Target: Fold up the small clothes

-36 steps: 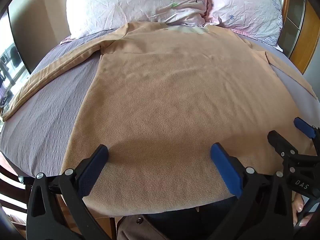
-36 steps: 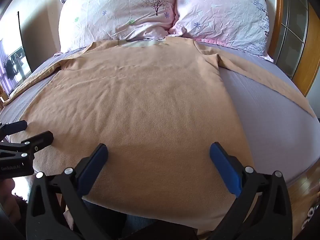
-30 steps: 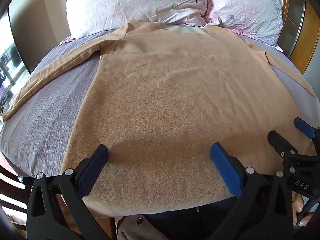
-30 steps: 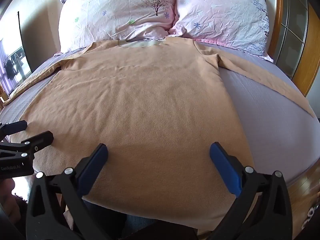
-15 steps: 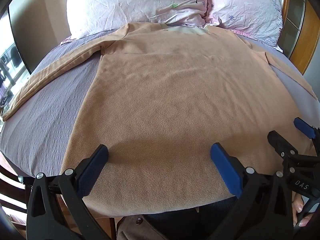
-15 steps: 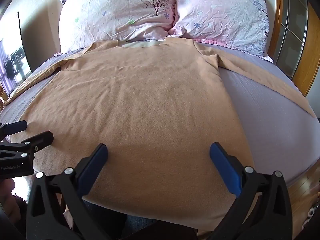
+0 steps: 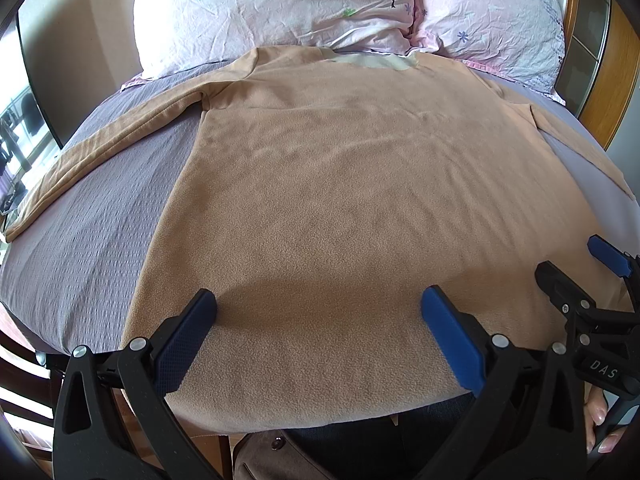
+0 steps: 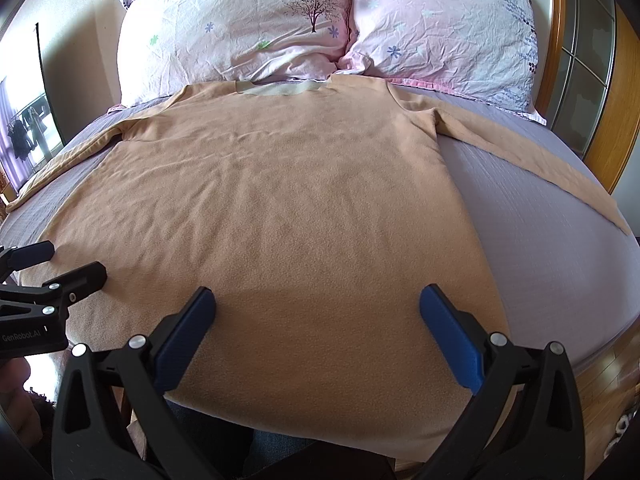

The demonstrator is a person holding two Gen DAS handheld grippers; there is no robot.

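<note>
Tan fleece shirt [image 7: 360,208] is spread flat on the bed [image 7: 92,240], collar at the pillows [image 7: 280,4], ready for folding; left tool [image 7: 318,316] and right tool [image 8: 316,312] are held wide open over its hem, gripping nothing

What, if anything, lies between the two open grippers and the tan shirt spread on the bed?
Nothing visible does. The left gripper and right gripper are both open just above the hem end of the tan shirt, which lies flat and uncovered on the purple bedsheet.
</note>
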